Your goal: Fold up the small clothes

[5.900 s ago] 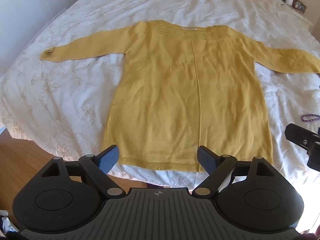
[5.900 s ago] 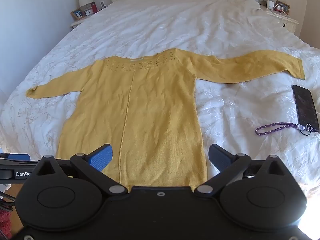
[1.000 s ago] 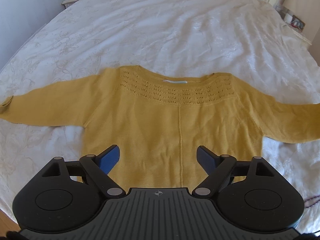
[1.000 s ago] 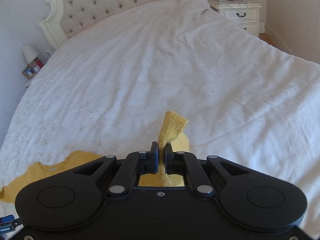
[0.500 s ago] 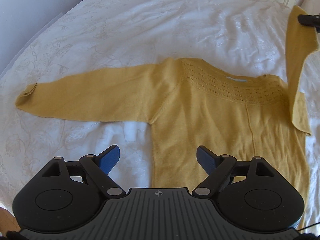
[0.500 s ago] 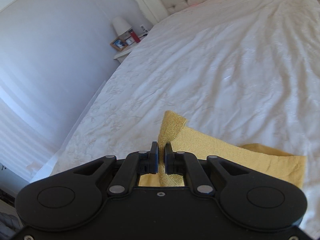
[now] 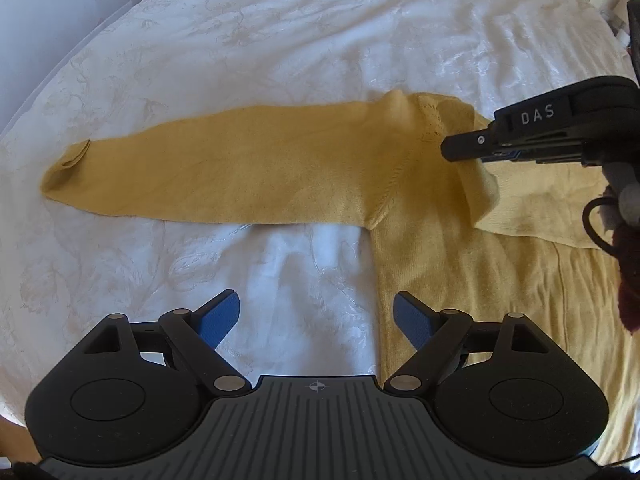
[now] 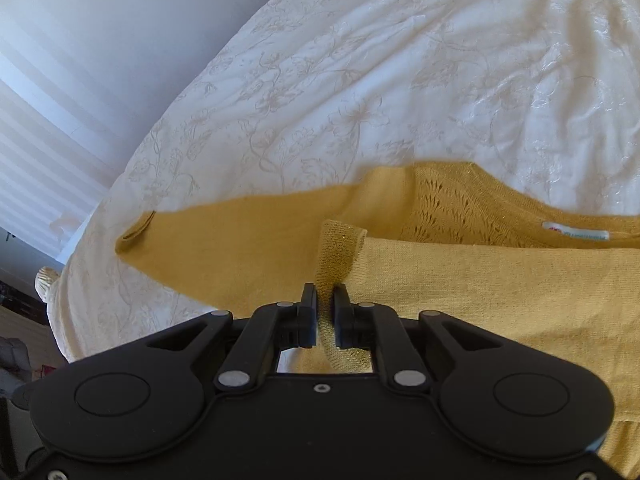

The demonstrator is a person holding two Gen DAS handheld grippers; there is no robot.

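Right gripper (image 8: 324, 304), jaws clamping right sleeve cuff (image 8: 340, 252), now laying it across sweater (image 7: 460, 280) toward 9 o'clock; left gripper (image 7: 316, 320) jaws gaping, waiting.

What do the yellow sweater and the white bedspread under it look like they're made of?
Yellow sweater: a fine, soft matte knit, with visible stitch texture, an openwork lace yoke and a glinting metallic-thread cuff in the right gripper; the fibre can't be told. White bedspread: woven cloth with a slight sheen and a tone-on-tone floral pattern, possibly jacquard or embroidery.
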